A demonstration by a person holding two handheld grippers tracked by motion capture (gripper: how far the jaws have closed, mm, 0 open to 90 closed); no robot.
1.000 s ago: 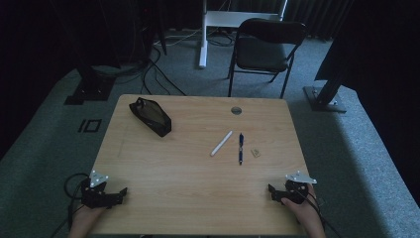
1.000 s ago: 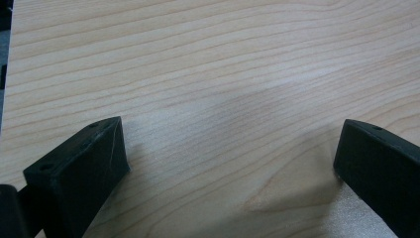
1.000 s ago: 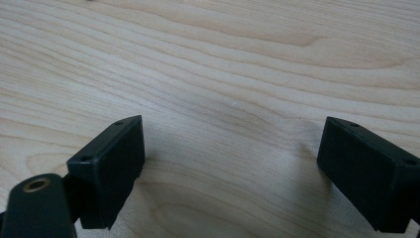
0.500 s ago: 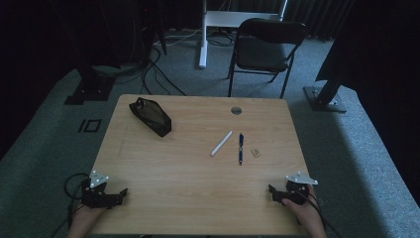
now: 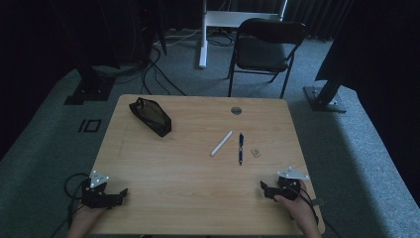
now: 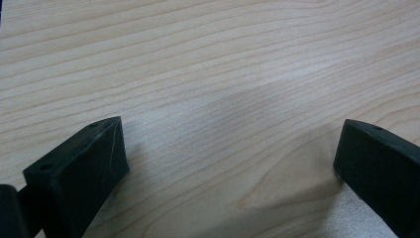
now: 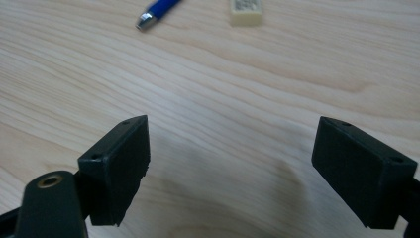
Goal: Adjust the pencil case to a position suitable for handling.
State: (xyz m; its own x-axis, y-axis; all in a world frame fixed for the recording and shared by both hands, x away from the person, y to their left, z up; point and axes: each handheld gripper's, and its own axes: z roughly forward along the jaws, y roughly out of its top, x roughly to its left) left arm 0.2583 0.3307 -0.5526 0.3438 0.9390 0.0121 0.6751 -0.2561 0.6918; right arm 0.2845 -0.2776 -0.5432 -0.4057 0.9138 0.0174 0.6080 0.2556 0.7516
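Light wood table (image 5: 163,168), dim room, grey carpet round it.

Near edge: left gripper (image 5: 119,194) at table's near-left corner, held by a hand (image 5: 86,218), jaws spread wide, nothing btwn them, bare wood grain under. Right gripper (image 5: 264,190) near the near-right corner, in the right hand (image 5: 297,210), jaws likewise wide apart, empty, resting low over tabletop.

Mid table, ahead of right gripper: blue pen (image 5: 240,148) lying flat, roughly lengthwise away from the person; its silver tip (image 7: 143,21) shows at top of right gripper view. Just right of pen, not touching: small beige eraser-like block (image 5: 255,152), printed label on top. Left of pen, apart from it: white marker/stick (image 5: 221,143), angled.

Further back-left: black mesh pencil case (image 5: 150,116), lying diagonal. Back centre: round cable grommet (image 5: 236,110).

Beyond table: black folding chair (image 5: 265,52), white desk leg (image 5: 202,32), floor cables (image 5: 158,74).
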